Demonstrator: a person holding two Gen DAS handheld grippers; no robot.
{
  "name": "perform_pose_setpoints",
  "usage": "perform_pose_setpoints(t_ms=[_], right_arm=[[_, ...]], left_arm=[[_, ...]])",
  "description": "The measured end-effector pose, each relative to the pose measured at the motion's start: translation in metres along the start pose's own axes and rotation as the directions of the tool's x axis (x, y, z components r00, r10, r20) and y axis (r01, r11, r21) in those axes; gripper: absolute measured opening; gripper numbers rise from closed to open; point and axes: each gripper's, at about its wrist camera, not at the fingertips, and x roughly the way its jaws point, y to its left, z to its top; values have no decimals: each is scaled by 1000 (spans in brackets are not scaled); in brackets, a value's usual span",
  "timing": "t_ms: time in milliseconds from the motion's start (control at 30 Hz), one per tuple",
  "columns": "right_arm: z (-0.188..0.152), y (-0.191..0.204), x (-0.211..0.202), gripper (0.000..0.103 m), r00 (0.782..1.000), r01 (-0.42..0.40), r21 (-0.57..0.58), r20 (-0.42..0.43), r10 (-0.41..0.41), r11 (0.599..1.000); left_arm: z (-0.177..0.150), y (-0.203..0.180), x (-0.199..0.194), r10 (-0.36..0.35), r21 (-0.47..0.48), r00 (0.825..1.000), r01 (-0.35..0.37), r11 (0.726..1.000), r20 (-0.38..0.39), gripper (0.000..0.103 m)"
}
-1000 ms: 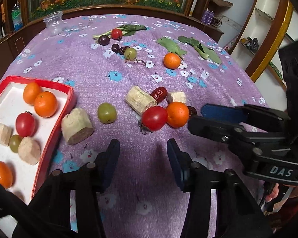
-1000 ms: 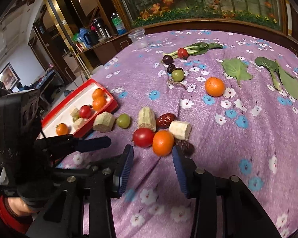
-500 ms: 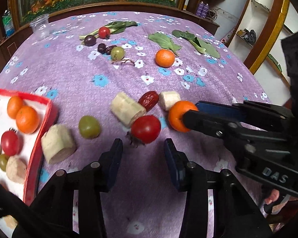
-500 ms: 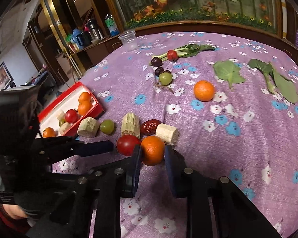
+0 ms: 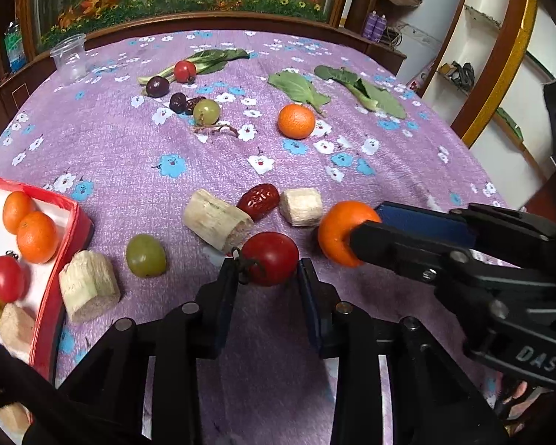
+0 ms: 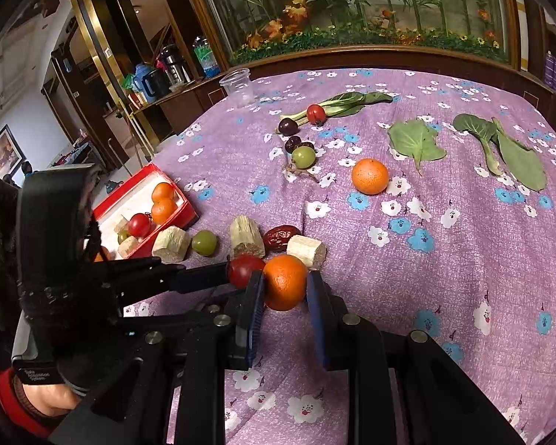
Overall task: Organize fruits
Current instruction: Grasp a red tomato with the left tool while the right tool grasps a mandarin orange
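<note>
My left gripper (image 5: 267,270) is shut on a red tomato (image 5: 272,257) on the purple flowered cloth. My right gripper (image 6: 283,289) is shut on an orange (image 6: 285,285), just right of the tomato (image 6: 244,269); the orange also shows in the left wrist view (image 5: 339,231). A red tray (image 5: 68,252) at the left holds oranges, a tomato, a green grape and pale sugarcane pieces; it also shows in the right wrist view (image 6: 174,220). A green grape (image 5: 145,255), sugarcane pieces (image 5: 217,220) and a red date (image 5: 259,200) lie close in front.
Farther back lie another orange (image 5: 295,121), a green grape (image 5: 206,111), dark plums (image 5: 157,86), a small tomato (image 5: 184,70) and green leaves (image 5: 298,87). A clear plastic cup (image 5: 70,57) stands at the far left. The table's wooden rim (image 5: 204,18) curves behind.
Both grippers moved forward and closed: the left around the red tomato, the right tighter on the orange. The right one was open a second ago.
</note>
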Motion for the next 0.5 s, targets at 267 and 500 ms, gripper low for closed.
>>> perform_pose_setpoints(t_ms=[267,500], right_arm=[[1,13,-12,23,1000,-5,-17,23,6,1000],[2,34,-18,23,999,-28,-51,31,30,998]], left_arm=[[-9,2,-34,-16,-18,998,17,1000,60,30],[-22,15,-67,-34,-59,993,40,997,112,30]])
